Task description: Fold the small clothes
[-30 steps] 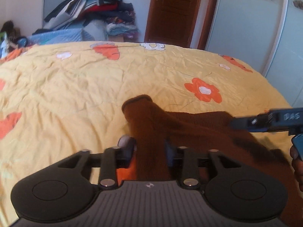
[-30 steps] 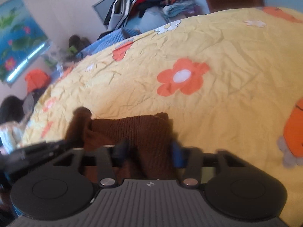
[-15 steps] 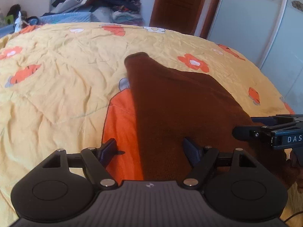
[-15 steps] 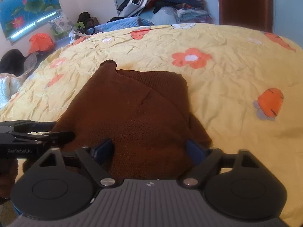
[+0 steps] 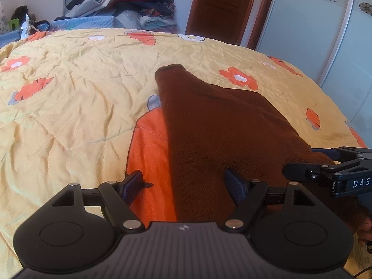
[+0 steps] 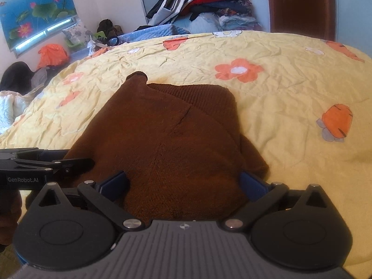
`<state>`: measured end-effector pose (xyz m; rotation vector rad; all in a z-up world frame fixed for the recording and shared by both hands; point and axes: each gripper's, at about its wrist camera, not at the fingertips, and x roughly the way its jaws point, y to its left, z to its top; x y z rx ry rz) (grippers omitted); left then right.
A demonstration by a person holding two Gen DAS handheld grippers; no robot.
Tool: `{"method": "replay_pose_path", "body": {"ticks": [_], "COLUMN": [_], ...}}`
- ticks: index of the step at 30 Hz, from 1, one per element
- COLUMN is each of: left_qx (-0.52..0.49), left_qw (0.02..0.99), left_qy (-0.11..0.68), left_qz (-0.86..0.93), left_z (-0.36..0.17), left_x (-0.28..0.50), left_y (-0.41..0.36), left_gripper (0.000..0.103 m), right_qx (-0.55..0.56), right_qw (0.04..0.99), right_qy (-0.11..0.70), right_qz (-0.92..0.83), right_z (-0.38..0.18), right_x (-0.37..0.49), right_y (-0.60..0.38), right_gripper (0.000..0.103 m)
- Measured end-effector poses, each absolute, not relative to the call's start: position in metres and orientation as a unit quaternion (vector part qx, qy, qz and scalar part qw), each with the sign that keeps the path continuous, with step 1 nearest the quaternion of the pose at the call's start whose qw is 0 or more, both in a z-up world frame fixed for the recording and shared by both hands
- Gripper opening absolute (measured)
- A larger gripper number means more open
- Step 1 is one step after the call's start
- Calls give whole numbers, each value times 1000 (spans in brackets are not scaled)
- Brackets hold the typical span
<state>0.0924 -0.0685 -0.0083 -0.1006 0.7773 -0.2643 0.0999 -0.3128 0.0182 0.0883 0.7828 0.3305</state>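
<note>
A brown knitted garment [image 5: 216, 125] lies folded on the yellow flowered bedspread [image 5: 76, 107]. It also shows in the right wrist view [image 6: 167, 137], with a ribbed edge at its far end. My left gripper [image 5: 184, 183] is open over the garment's near left edge, holding nothing. My right gripper [image 6: 183, 182] is open over the garment's near end, empty. The right gripper also shows at the right edge of the left wrist view [image 5: 325, 169]. The left gripper shows at the left edge of the right wrist view [image 6: 44, 165].
A pile of clothes [image 5: 125, 0] is stacked beyond the far side of the bed. A brown door [image 5: 220, 9] and a pale wardrobe [image 5: 309, 28] stand at the back right. Bags and an orange item [image 6: 52, 54] lie by the window wall on the left.
Both grippers were shut on the garment a second ago. They have opened, let it go and drawn back. The garment now lies flat on the bedspread.
</note>
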Motion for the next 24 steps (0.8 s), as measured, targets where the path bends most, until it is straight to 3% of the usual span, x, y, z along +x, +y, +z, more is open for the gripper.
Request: {"method": "replay_pose_path", "body": {"ticks": [15,17,24], "left_qx": [-46,-46,-46], "left_qw": [919,920,921], "left_qy": [370,369,367], "left_qz": [-125,-125,-124], "left_z": [-10,-10,-11], "left_x": [90,90,90], "left_y": [-69,-70,-70], "left_gripper": [78,78,80], "right_qx": [41,63,132], "right_qw": [905,907,911], "right_qy": [395,391,373], "right_qz": [154,145,119], "right_z": [25,34,55], "right_x": [108,110,111], "right_y": [-314,-321,-359], "right_gripper": [100,94,94]}}
